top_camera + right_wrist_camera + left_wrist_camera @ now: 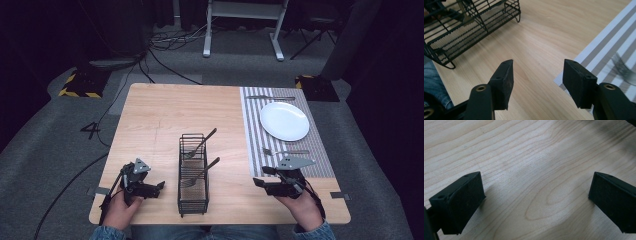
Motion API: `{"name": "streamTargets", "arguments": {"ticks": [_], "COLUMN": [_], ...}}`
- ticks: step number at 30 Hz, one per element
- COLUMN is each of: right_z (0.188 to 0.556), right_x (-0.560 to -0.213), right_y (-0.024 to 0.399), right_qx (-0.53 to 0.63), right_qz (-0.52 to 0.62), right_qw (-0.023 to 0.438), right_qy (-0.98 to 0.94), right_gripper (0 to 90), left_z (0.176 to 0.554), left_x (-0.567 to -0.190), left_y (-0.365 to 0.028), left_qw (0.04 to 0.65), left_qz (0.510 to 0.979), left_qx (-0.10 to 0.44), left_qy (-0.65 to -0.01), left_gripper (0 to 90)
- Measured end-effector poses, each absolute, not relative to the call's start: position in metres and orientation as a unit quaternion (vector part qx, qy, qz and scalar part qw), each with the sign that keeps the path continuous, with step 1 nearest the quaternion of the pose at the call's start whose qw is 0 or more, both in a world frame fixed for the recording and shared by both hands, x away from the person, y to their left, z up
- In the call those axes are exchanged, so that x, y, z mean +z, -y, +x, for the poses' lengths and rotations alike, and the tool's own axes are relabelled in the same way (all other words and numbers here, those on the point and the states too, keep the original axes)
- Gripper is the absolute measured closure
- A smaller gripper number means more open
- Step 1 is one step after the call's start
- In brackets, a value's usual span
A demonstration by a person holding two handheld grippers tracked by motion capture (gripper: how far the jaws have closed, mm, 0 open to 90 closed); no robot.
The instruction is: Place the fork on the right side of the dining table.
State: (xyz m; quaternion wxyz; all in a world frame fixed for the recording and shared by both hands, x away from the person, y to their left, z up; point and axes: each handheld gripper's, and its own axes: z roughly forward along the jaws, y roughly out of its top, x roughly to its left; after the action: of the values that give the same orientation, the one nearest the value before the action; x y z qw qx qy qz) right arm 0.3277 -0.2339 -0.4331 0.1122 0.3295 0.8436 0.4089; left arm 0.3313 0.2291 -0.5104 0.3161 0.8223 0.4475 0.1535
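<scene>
So here's the setup: a wooden table (160,115) with a black wire basket (193,172) sitting in the middle near the front edge. It's a long narrow caddy split into compartments, and two forks poke out of it, one fork (201,144) in the far compartment and another fork (200,174) in the middle one, both leaning with handles up and to the right.

Over on the right side there's a striped placemat (255,130) with a white plate (284,120) on it. A knife (270,97) lies just past the plate at the far edge of the mat, and a third fork (286,151) lies flat on the mat on the near side of the plate, close to it.

The right gripper (262,181) is low over the table, right at the near left corner of the placemat, pointing toward the basket. In the right gripper view its jaws stand fairly wide with nothing between them, just bare wood, the basket (471,27) off to the upper left and the mat edge (609,47) on the right. That fork on the mat is just beside it, on its far side.

The left gripper (157,187) is near the front left of the table, pointing at the basket but apart from it. Its jaws are spread wide over bare wood (529,170), holding nothing.
</scene>
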Motion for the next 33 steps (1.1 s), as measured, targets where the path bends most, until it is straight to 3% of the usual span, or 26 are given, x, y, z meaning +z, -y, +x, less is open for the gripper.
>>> {"name": "streamTargets", "arguments": {"ticks": [9,33], "right_z": [0.325,0.317], "right_x": [-0.466,-0.503], "right_y": [0.224,0.208], "right_qx": [0.4,0.371], "right_qz": [0.331,0.294], "right_qw": [0.094,0.146], "right_qy": [-0.849,-0.868], "right_gripper": [41.5,40.4], "left_z": [0.331,0.331], "left_x": [-0.51,-0.51], "left_y": [-0.229,-0.229], "left_qw": [0.316,0.316], "left_qz": [0.822,0.822], "left_qx": [0.153,0.154], "left_qy": [-0.448,-0.447], "left_gripper": [0.2,0.3]}}
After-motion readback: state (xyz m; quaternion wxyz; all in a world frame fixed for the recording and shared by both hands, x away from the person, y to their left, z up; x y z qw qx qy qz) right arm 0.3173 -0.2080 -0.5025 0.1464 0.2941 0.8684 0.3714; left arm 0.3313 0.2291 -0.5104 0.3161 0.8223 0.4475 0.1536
